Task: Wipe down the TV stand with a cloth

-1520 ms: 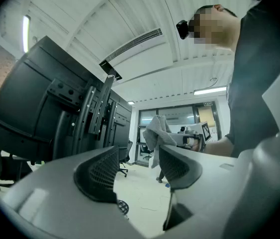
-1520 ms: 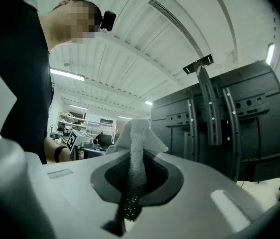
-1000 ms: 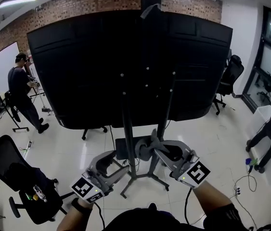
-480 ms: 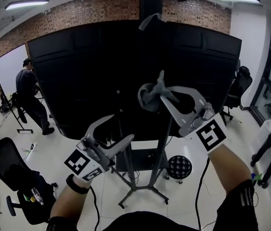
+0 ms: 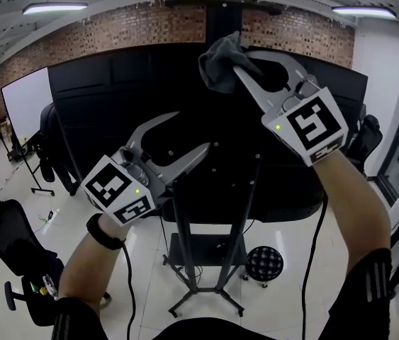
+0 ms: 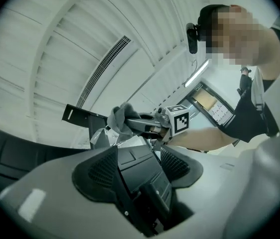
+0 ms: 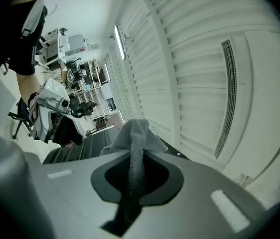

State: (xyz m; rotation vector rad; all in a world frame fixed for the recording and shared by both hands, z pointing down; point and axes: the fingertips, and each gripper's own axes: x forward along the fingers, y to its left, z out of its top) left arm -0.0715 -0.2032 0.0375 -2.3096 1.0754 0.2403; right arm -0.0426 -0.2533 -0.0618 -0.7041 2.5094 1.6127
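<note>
- The right gripper (image 5: 236, 65) is raised high in front of the TV's (image 5: 114, 119) top edge. Its jaws are closed tight on a grey cloth (image 5: 219, 64).
- The cloth bunches out beyond the jaw tips, level with the top middle of the TV. From here I cannot tell whether it touches the panel.
- In the right gripper view, a strip of the cloth runs down the seam between the two jaws and the rest puffs out past them.
- The left gripper (image 5: 193, 130) is lower, in front of the middle of the TV's dark back. Its jaws are spread wide with nothing between them.
- In the left gripper view, the cloth and the other gripper's marker cube show beyond its parted pads.
- The TV stand (image 5: 198, 250) is directly below the TV, with two slim poles running down to splayed feet on the white tiled floor (image 5: 142, 275).
- A round black stool (image 5: 264, 264) sits just to the right of the stand's base.
- A person (image 5: 54, 147) stands by the TV's left edge, and a whiteboard (image 5: 25, 105) is a little further left.
- A black office chair (image 5: 8, 246) is well to the left of the TV, low in the head view.
- A brick wall (image 5: 135, 27) rises behind the TV.
</note>
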